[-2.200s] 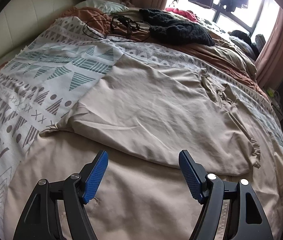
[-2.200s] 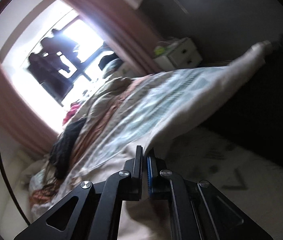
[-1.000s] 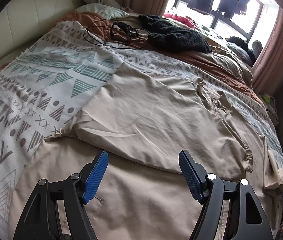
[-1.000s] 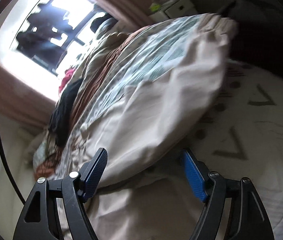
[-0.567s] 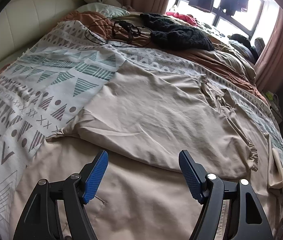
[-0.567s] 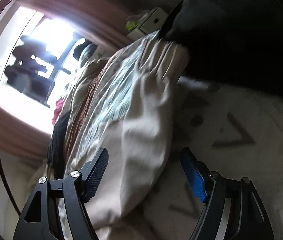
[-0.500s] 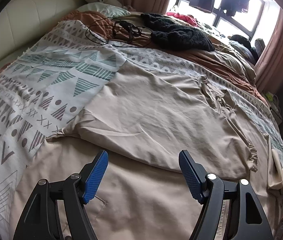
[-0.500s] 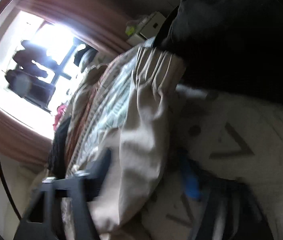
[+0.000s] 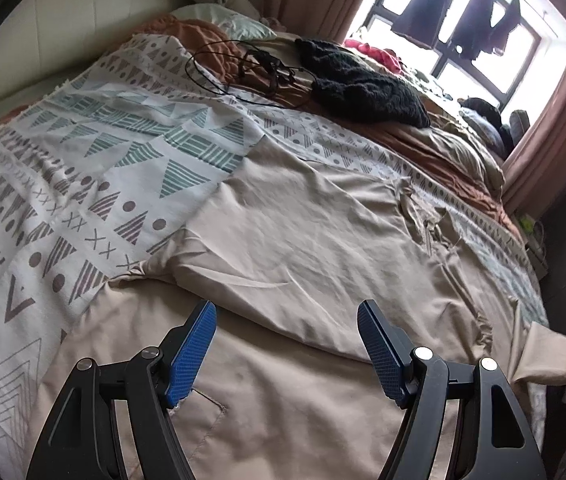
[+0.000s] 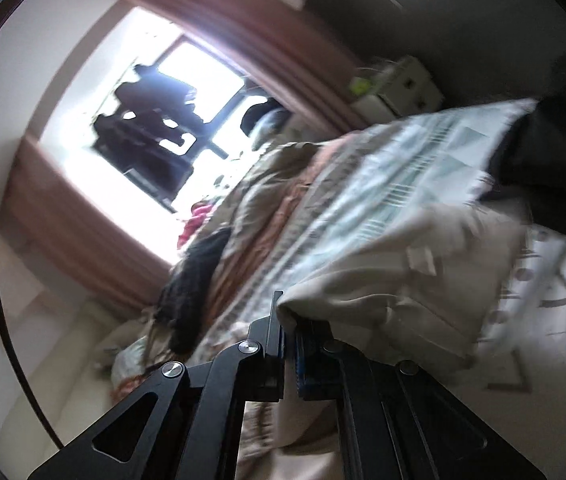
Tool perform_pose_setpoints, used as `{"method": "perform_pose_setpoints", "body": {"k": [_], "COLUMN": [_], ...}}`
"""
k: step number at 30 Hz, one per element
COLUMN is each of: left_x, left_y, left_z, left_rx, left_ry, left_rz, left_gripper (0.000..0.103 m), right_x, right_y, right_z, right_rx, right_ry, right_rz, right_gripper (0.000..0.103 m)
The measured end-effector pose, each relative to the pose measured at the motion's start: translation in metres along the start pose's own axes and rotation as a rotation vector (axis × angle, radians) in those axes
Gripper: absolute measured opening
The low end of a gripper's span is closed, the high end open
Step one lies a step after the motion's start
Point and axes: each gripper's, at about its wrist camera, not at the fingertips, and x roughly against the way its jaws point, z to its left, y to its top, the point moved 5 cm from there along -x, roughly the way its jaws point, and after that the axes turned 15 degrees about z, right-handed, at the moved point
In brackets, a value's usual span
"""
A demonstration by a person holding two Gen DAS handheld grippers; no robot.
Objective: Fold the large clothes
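Blue-padded, the left gripper (image 9: 287, 344) hangs spread wide over the beige garment (image 9: 303, 240), nothing between its jaws. That garment lies across the patterned bedspread (image 9: 83, 168), while the right gripper (image 10: 289, 344) has just closed, pinching its edge. Beyond lies a black knit (image 9: 363, 88).

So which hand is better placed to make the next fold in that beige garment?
Probably the right. The right gripper is shut on an edge of the beige garment and can carry it over. The left gripper hangs open above the cloth, holding nothing.
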Motion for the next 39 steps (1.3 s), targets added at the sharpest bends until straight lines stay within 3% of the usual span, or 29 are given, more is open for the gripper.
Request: {"method": "perform_pose_setpoints", "body": {"k": [6, 17, 23, 26, 27, 29, 30, 31, 39], "left_x": [0.008, 0.015, 0.018, 0.019, 0.018, 0.018, 0.018, 0.018, 0.015], "left_y": [0.004, 0.017, 0.022, 0.022, 0.022, 0.022, 0.022, 0.022, 0.016], "left_z": [0.010, 0.049, 0.071, 0.076, 0.077, 0.077, 0.076, 0.076, 0.049], "left_rx": [0.041, 0.150, 0.209, 0.222, 0.223, 0.219, 0.217, 0.218, 0.134], "left_ry": [-0.048, -0.119, -0.133, -0.126, -0.126, -0.124, -0.121, -0.121, -0.092], "left_rz": [-0.003, 0.010, 0.013, 0.010, 0.012, 0.016, 0.015, 0.015, 0.016], "left_gripper": [0.074, 0.074, 0.074, 0.074, 0.074, 0.074, 0.074, 0.074, 0.074], "right_x": [-0.005, -0.062, -0.115, -0.154, -0.167, -0.192, -0.197, -0.196, -0.154], "right_y": [-0.025, -0.085, -0.136, -0.175, -0.186, -0.210, -0.216, -0.221, -0.209], "right_z": [0.076, 0.151, 0.184, 0.192, 0.189, 0.178, 0.174, 0.168, 0.119], "right_rx": [0.105, 0.158, 0.221, 0.281, 0.295, 0.296, 0.281, 0.262, 0.169], "right_ry": [0.072, 0.137, 0.150, 0.100, 0.058, -0.023, -0.021, -0.013, -0.057], "right_rz": [0.017, 0.128, 0.254, 0.392, 0.448, 0.579, 0.608, 0.625, 0.619], "right_gripper": [0.005, 0.005, 0.005, 0.005, 0.009, 0.027, 0.049, 0.061, 0.068]}}
